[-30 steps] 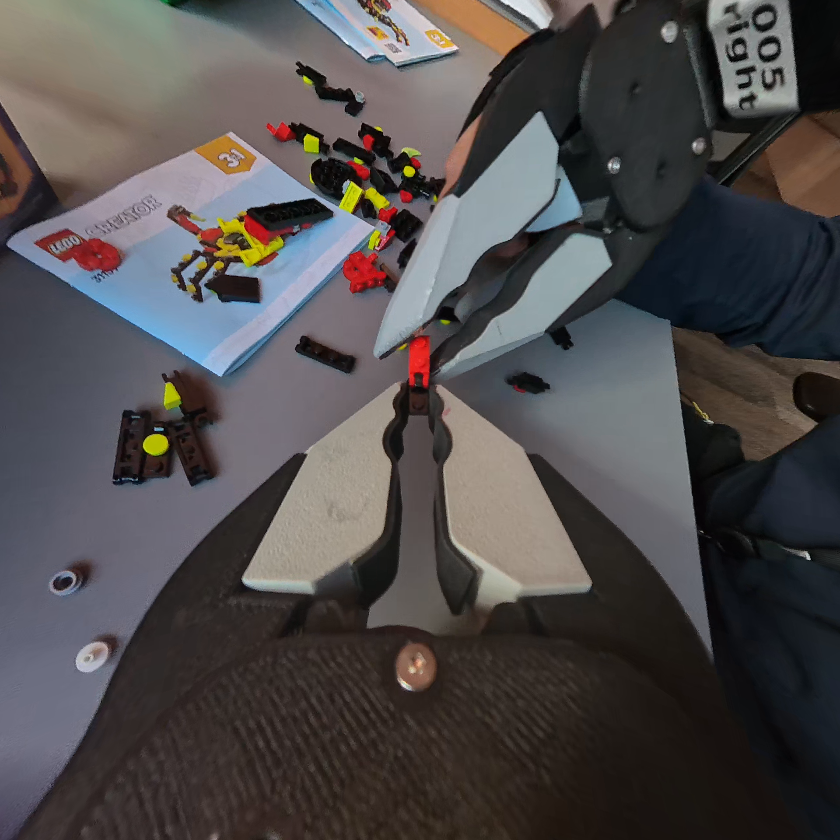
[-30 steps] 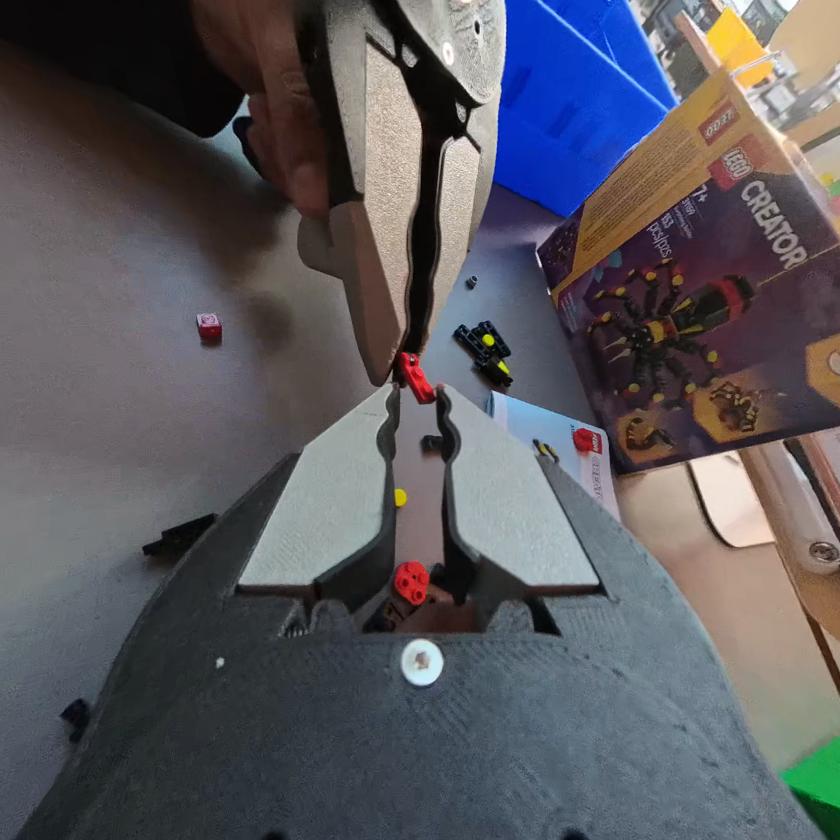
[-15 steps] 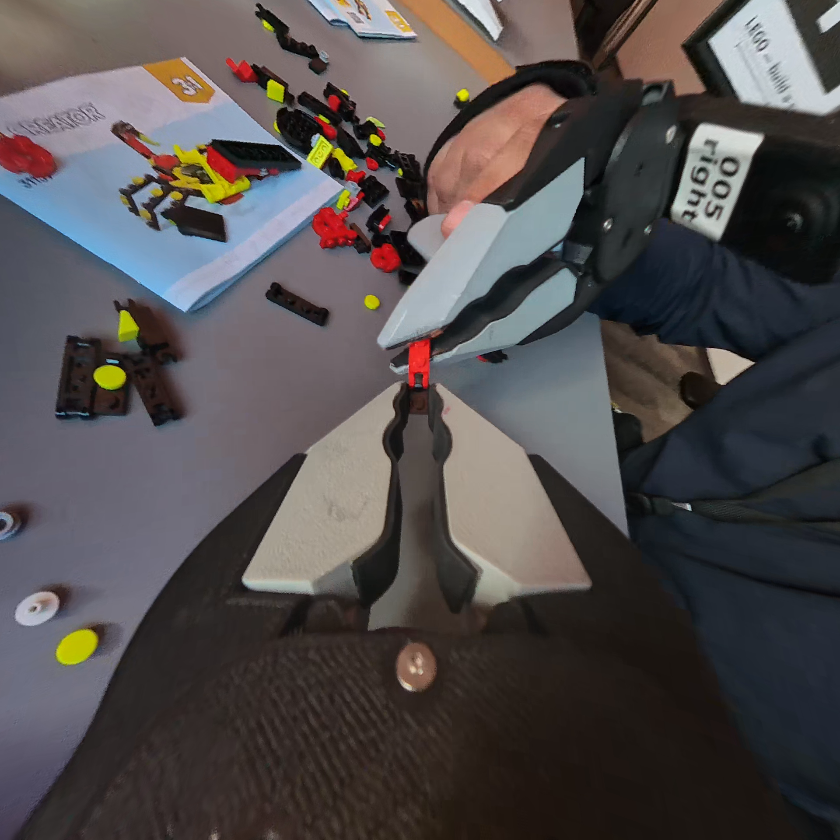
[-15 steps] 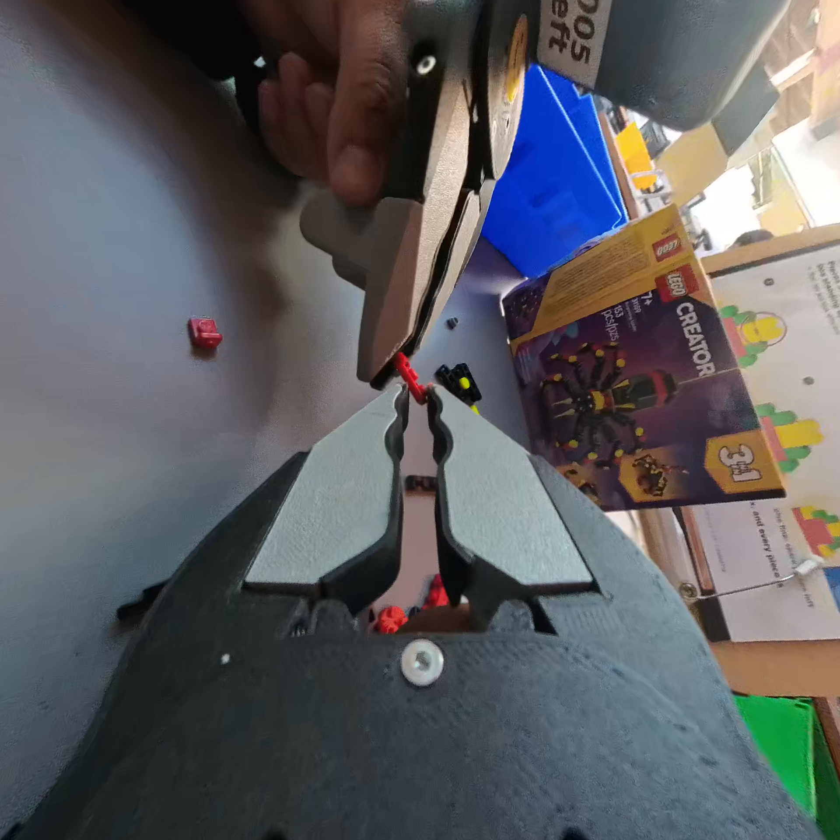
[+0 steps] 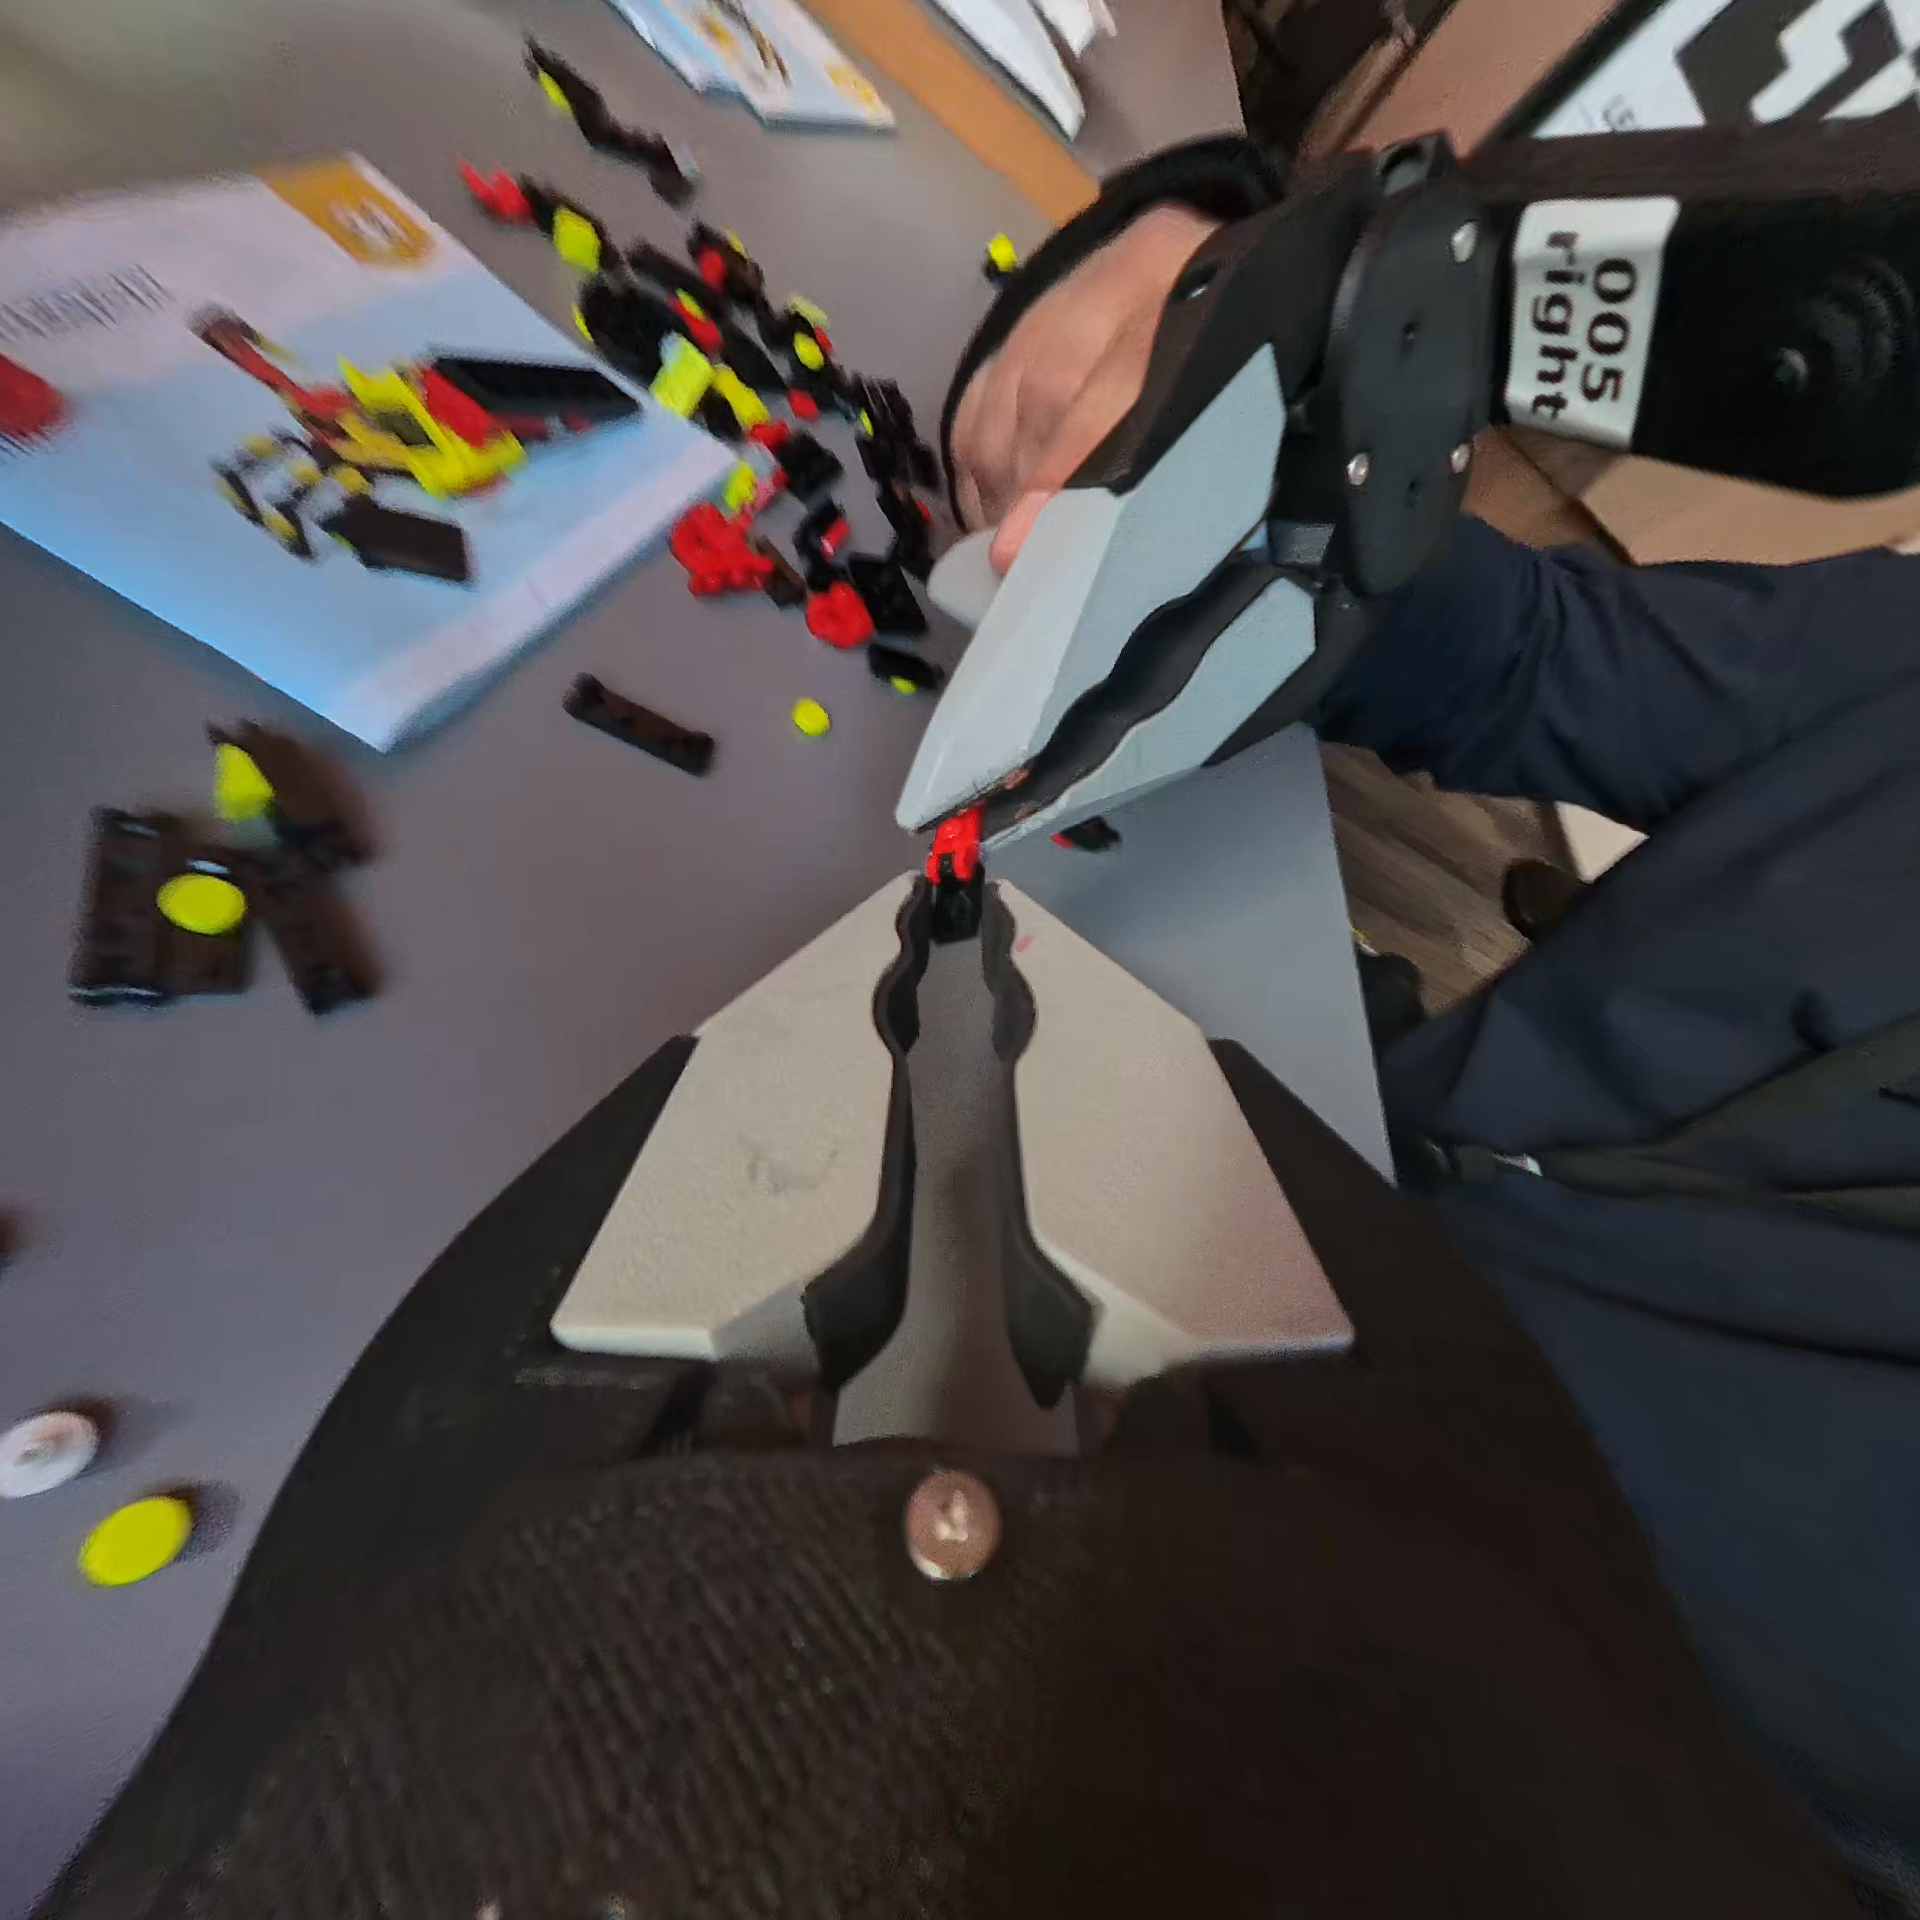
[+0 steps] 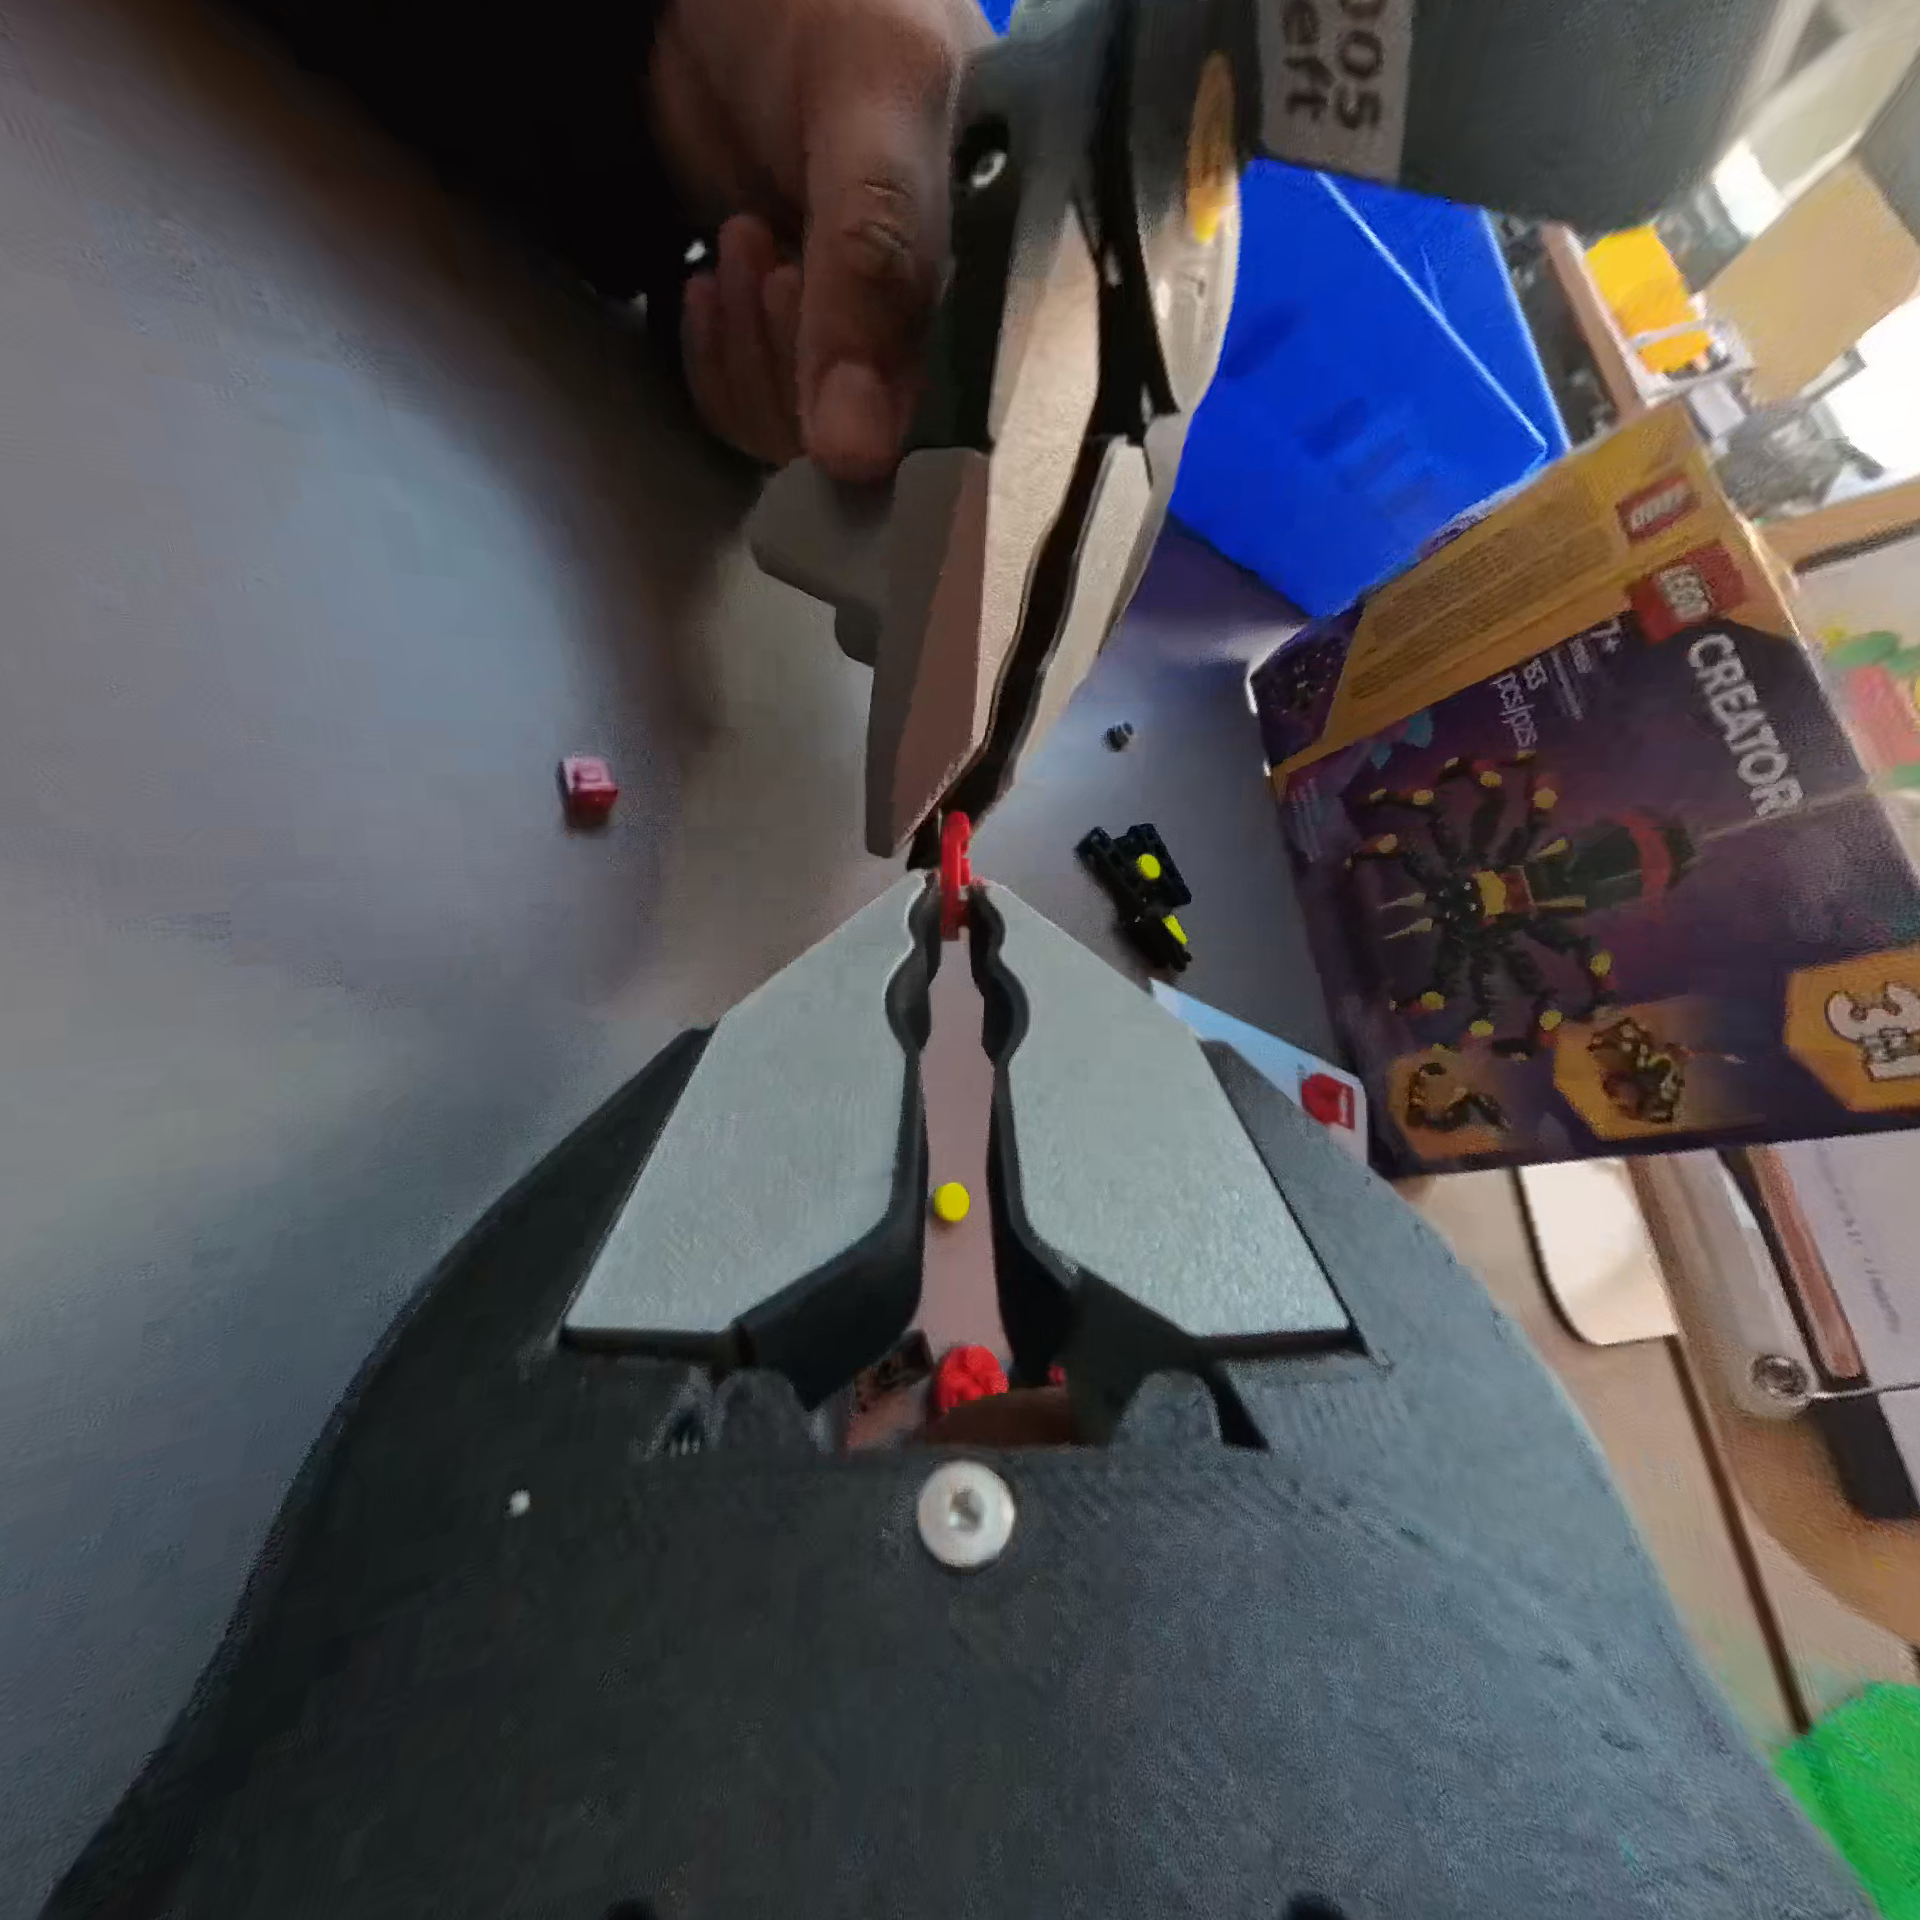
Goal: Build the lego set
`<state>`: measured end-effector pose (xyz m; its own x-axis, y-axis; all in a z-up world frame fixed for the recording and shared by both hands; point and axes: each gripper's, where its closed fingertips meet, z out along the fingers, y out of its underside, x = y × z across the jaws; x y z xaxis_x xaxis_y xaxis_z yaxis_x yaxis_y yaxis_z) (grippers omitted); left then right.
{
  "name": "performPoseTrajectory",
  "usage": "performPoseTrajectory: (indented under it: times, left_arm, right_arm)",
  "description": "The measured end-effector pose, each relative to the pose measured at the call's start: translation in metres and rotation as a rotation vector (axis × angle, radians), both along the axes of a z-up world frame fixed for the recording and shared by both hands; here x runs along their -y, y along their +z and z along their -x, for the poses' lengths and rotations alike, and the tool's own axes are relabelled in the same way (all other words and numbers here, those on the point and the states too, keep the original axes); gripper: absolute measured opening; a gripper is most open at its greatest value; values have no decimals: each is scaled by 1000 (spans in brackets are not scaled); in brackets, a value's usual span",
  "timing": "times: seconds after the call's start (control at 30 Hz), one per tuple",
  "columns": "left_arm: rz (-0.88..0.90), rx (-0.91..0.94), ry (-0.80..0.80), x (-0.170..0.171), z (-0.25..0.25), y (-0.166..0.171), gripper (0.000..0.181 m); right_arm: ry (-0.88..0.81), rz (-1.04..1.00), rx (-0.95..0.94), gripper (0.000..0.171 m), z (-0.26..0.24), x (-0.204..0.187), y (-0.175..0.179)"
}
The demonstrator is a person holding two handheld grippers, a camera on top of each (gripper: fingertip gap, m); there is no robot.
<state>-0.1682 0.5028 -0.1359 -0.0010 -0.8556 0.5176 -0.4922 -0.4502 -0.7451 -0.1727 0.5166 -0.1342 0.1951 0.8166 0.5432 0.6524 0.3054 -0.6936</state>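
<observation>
Gripping a small black piece [image 5: 954, 908] at the very tips of its fingers, the left gripper [image 5: 952, 902] is pointing straight at the right gripper [image 5: 966, 821], which is meeting it tip to tip above the grey table [image 5: 582, 997]. A small red piece [image 5: 954, 840] is sitting on top of the black one, reaching up into the tips of the right gripper, so the two pieces are touching each other in the narrow space between both tools. In the right wrist view the right gripper [image 6: 954, 902] is closing its tips on that red piece [image 6: 954, 871], with the left gripper [image 6: 940, 831] coming down from above and a hand [image 6: 821, 239] wrapping around its body. Only the tips of each tool are pinching; farther back the fingers are standing slightly apart.

On the table beyond the grippers, a loose pile of black, red and yellow pieces [image 5: 800, 447] is lying just beside an open instruction booklet [image 5: 260, 436], whose page is partly covered by a few parts. A black plate cluster with a yellow round tile [image 5: 197, 904] is lying well apart to the left, a black bar [image 5: 636, 723] is lying near the booklet's edge, and a yellow disc [image 5: 135, 1540] is resting beside a white one [image 5: 44, 1446]. In the right wrist view, the set's box [image 6: 1579, 831] is standing to the right with a blue bin [image 6: 1351, 395] behind it, and a single red brick [image 6: 587, 790] is lying alone on the table.
</observation>
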Motion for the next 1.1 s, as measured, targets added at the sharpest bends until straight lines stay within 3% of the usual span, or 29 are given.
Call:
performPoseTrajectory:
  times: [0.07,0.17,0.33,0.63,0.77,0.9,1.1]
  left_arm:
    - [-111,18,73,-17,1,6,9]
    - [-430,-40,174,-43,7,7,21]
    - [-708,-39,182,-44,2,13,21]
    - [-757,-52,113,-31,-7,2,5]
    - [-752,-61,105,-29,-7,-1,10]
    - [-789,-57,78,-27,-6,1,4]
    - [-686,48,43,-15,-8,11,2]
  right_arm:
    - [-80,97,-65,2,-8,-13,3]
    - [-162,230,-115,2,-18,-25,-2]
    - [-196,315,-155,2,-20,-28,-2]
    - [-156,344,-123,2,-13,-19,-9]
    - [-152,373,-146,2,-15,-20,-7]
    - [-122,380,-152,2,-12,-15,-6]
    - [-66,365,-180,3,-10,-9,-2]
